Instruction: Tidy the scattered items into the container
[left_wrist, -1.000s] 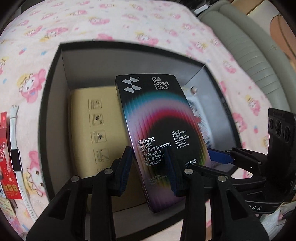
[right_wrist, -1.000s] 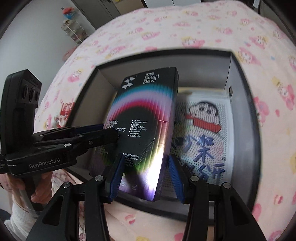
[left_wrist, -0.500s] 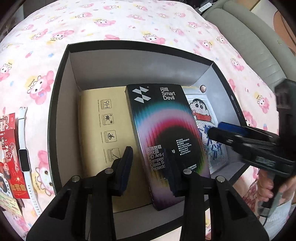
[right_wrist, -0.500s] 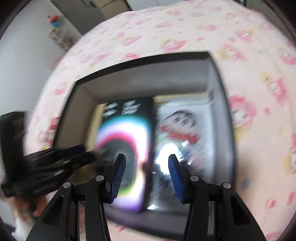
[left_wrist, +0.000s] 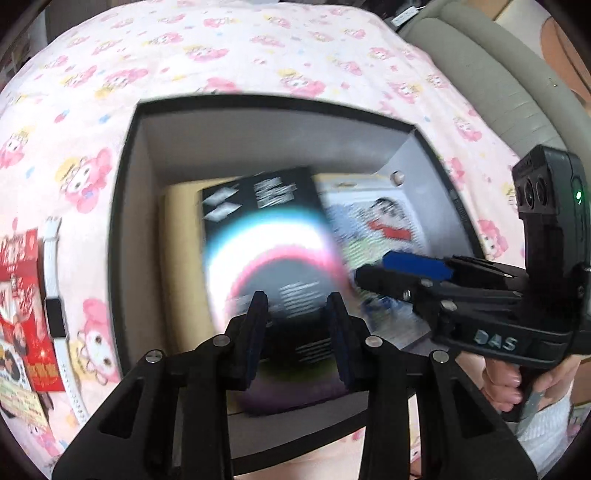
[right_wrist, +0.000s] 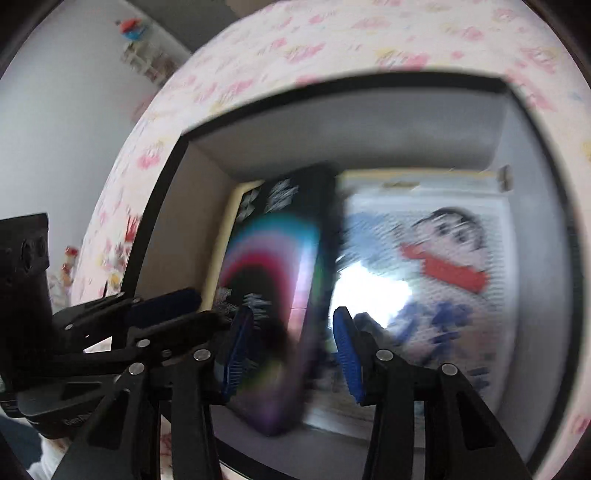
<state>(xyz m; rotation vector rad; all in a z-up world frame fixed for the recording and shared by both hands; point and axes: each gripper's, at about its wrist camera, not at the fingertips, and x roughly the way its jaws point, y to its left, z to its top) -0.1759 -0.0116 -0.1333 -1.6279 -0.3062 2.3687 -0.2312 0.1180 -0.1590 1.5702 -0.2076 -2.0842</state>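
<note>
A black screen-protector package (left_wrist: 266, 240) with a rainbow arc lies tilted in the black-rimmed grey box (left_wrist: 122, 221), over a tan package (left_wrist: 181, 258). My left gripper (left_wrist: 299, 328) hangs open just above the package's near end, its pads clear of it. My right gripper (left_wrist: 369, 269) comes in from the right, tips by the package's right edge. In the right wrist view the package (right_wrist: 280, 280) shows blurred in the gap of the right gripper (right_wrist: 291, 343), whose jaws are closing without pressing on it. The left gripper (right_wrist: 207, 310) sits at the package's left side.
A cartoon-print card (left_wrist: 384, 225) lies flat in the box's right half. On the pink patterned blanket (left_wrist: 258, 48), left of the box, lie a white wristband (left_wrist: 55, 295) and red printed cards (left_wrist: 22, 295). A grey cushion (left_wrist: 498, 81) borders the far right. A hand (left_wrist: 506, 384) holds the right gripper.
The package left my left gripper's pads and sank lower into the box. The right gripper came nearer to the box and lower. Both views are now motion-blurred.
</note>
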